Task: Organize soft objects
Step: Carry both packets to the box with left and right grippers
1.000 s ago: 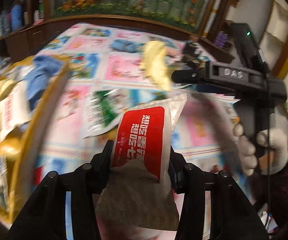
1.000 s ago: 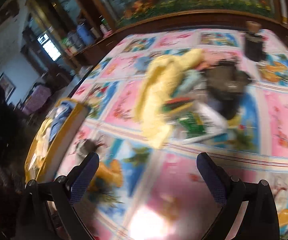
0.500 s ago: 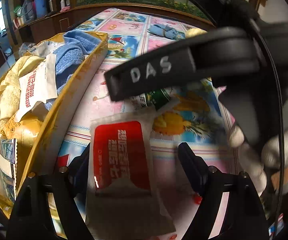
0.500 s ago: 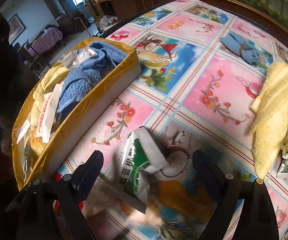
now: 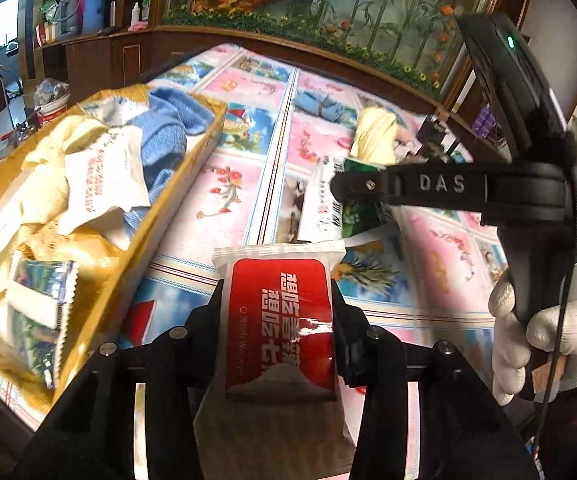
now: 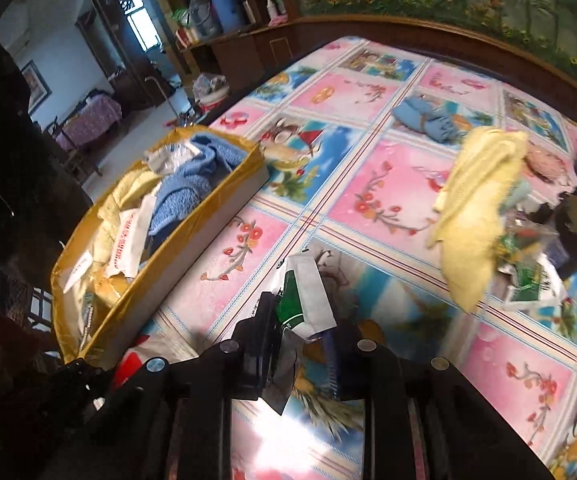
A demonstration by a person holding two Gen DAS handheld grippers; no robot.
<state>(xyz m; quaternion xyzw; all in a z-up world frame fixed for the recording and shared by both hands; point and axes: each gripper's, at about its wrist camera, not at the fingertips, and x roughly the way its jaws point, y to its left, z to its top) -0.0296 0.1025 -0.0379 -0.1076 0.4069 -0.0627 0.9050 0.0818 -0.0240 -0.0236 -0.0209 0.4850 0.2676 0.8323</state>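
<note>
Above tablecloth, left claw (image 5: 278, 316) clamping red packet (image 5: 280, 324), right claw (image 6: 302, 340) seemingly pinching green packet (image 6: 302, 300)

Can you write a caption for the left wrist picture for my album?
Left gripper holds a red packet beside the gold box of soft things.

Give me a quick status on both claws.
Left claw shut on red-and-white foil packet. Right claw shut on green-and-white packet. Gold-lined box alongside; nothing blocking.
</note>
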